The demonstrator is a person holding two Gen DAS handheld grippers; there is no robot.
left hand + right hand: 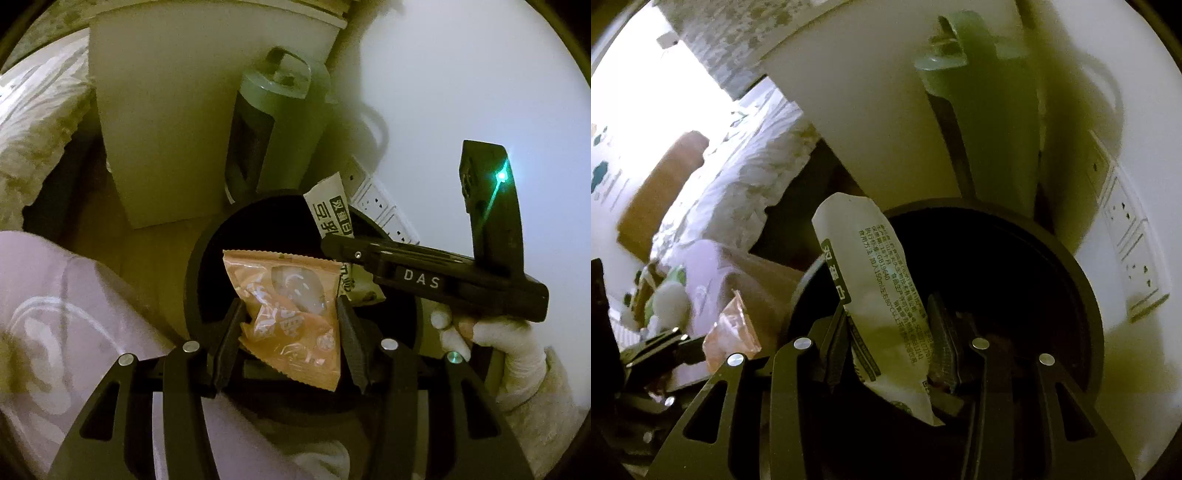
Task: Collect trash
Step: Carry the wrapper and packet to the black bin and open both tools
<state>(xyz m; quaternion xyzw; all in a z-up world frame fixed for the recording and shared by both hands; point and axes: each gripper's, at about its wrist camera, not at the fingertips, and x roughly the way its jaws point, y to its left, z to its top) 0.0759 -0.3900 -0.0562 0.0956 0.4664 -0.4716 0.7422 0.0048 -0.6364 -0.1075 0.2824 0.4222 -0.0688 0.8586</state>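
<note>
Wrappers hang over the black bin (pixel 199 258) — the left gripper (pixel 291 325) pinches an orange packet (pixel 288 317), the right gripper (pixel 894 332) a white sachet (pixel 879 288). Best to centre both above the opening before releasing — the sachet leans toward the rim.

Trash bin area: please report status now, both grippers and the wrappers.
Left gripper shut on orange wrapper. Right gripper shut on white packet. Both over black bin. Nothing blocking the opening.
</note>
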